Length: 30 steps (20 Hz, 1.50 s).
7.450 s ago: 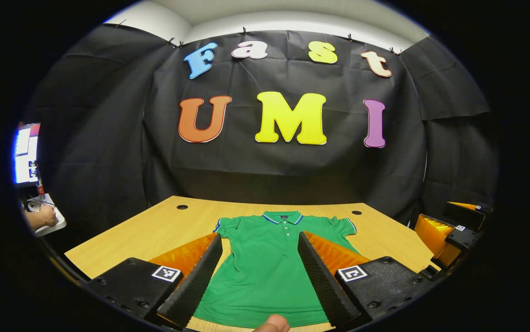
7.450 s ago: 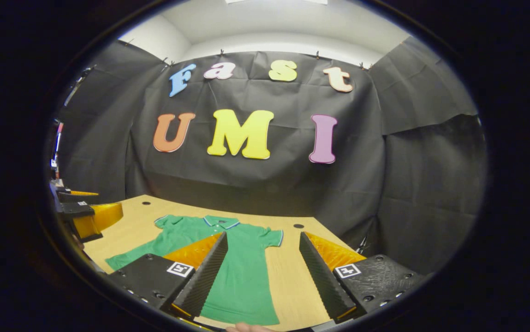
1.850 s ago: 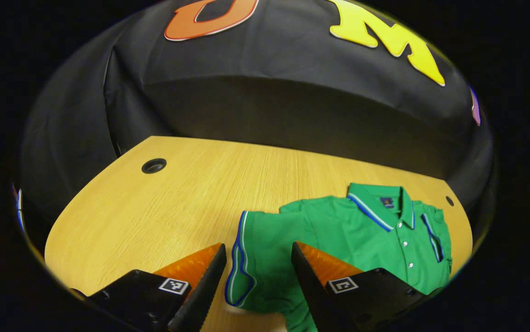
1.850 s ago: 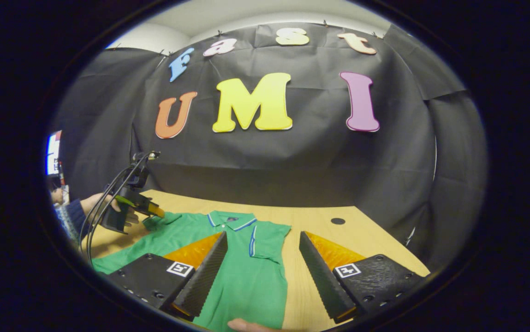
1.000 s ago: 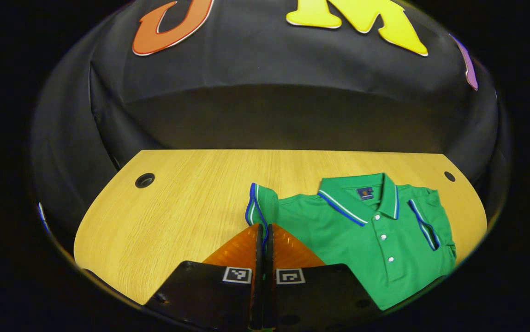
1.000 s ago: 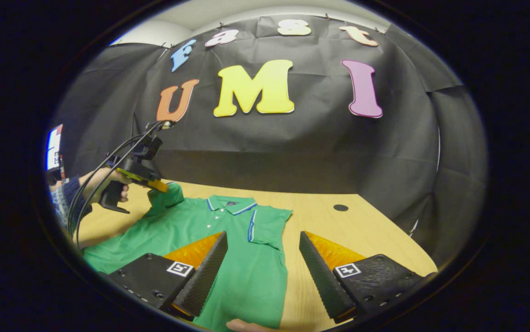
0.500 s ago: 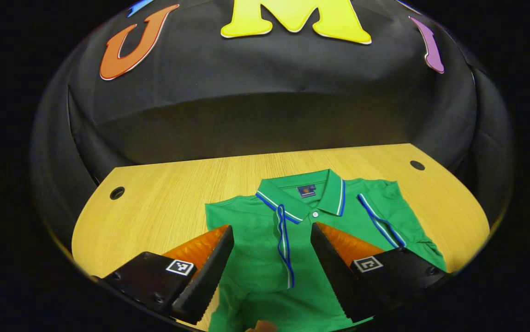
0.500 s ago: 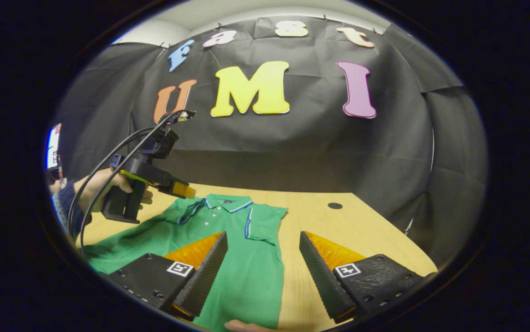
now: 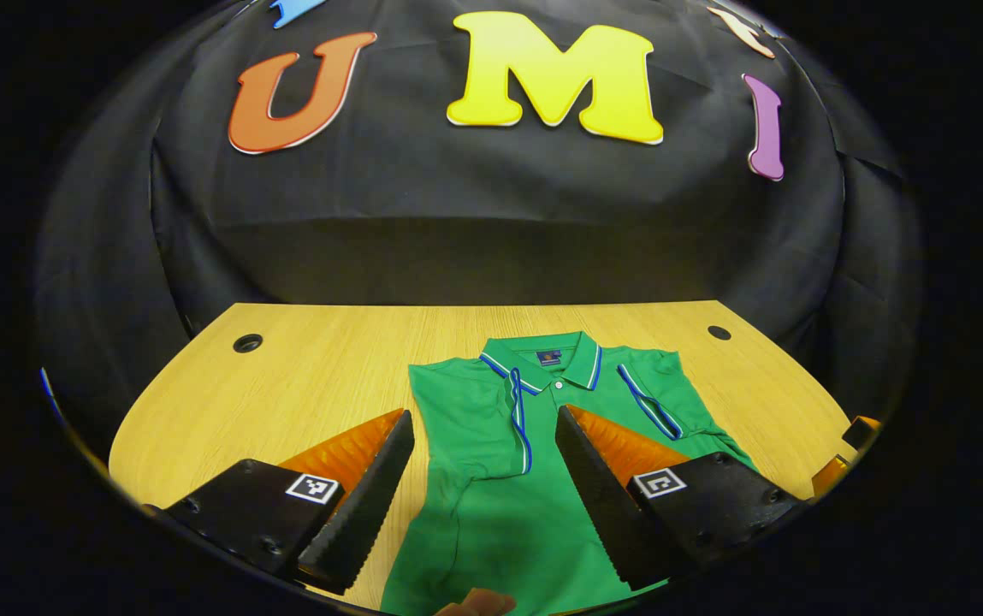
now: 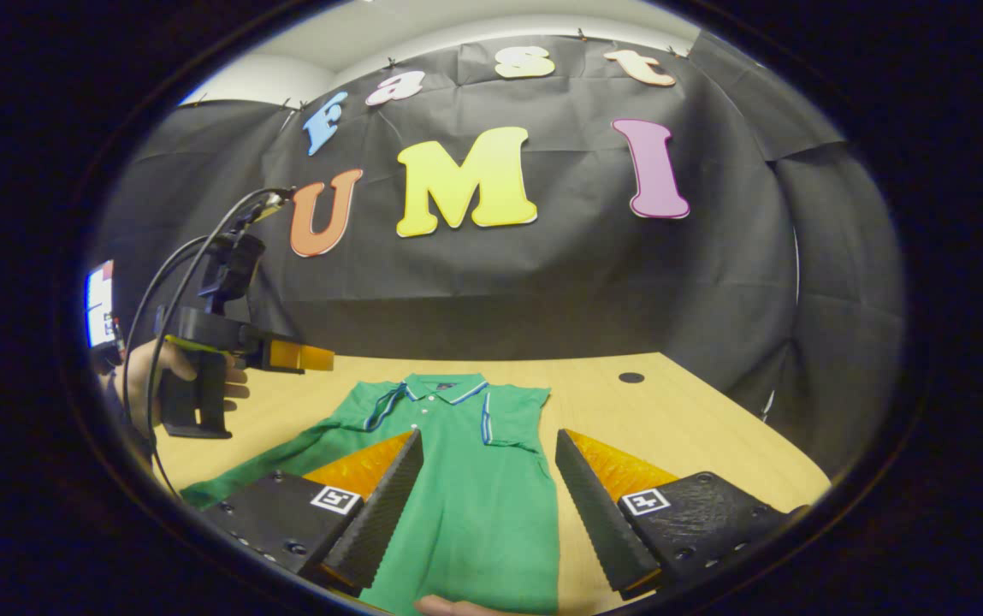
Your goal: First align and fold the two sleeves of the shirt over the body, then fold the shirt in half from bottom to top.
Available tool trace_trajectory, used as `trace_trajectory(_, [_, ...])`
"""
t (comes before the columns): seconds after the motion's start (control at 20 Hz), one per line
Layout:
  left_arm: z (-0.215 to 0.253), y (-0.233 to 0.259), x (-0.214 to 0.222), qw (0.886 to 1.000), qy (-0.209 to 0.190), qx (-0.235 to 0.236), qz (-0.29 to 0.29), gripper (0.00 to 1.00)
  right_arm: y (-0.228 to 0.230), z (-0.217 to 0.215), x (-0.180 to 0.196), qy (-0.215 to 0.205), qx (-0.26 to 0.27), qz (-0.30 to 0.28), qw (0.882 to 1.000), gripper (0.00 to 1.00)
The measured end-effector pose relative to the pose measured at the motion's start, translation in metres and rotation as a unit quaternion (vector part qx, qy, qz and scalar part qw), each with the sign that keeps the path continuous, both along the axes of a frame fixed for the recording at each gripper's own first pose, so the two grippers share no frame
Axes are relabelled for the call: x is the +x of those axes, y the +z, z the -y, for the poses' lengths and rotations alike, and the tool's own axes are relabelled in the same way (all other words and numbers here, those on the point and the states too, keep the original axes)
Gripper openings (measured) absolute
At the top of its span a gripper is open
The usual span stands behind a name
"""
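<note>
The left claw [image 9: 484,479] is hovering with its jaws apart above the green shirt [image 9: 534,479], and the right claw [image 10: 488,488] is likewise gaping empty over the shirt's lower body. The shirt is lying flat on the wooden surface [image 9: 311,376], both sleeves folded inward beside its collar [image 9: 547,366]. For the bottom-to-top fold, each claw should be pinching one hem corner and lifting evenly toward the collar.

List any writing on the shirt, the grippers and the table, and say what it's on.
Shirt, neck label: too small to read.
Left gripper, square markers: black-and-white pattern, no words.
Right gripper, square markers: likewise a pattern, no words.
Table: none.
</note>
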<state>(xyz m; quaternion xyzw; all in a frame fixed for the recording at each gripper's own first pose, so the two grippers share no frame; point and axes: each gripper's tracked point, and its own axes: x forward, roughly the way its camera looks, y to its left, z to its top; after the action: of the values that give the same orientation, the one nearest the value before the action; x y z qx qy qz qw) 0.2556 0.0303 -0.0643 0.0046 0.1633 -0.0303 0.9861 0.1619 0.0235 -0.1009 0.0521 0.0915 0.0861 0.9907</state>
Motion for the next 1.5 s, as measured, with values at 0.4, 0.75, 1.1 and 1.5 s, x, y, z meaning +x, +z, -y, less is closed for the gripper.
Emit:
trace_trajectory(0.4, [-0.015, 0.004, -0.115, 0.999, 0.007, 0.014, 0.045, 1.0, 0.02, -0.009, -0.066, -0.007, -0.008, 0.023, 1.0, 0.94])
trace_trajectory(0.75, [-0.036, -0.014, -0.199, 0.997, 0.021, 0.002, 0.071, 1.0, -0.005, 0.015, -0.124, -0.049, -0.044, 0.018, 0.998, 0.94])
trace_trajectory(1.1, [-0.057, -0.069, -0.24, 0.998, 0.032, 0.003, 0.061, 1.0, -0.101, 0.036, -0.149, -0.067, -0.087, -0.07, 0.992, 0.95])
trace_trajectory(1.5, [-0.052, -0.139, -0.234, 0.999, 0.042, -0.02, -0.022, 1.0, -0.131, 0.032, -0.152, -0.054, -0.077, -0.107, 0.99, 0.95])
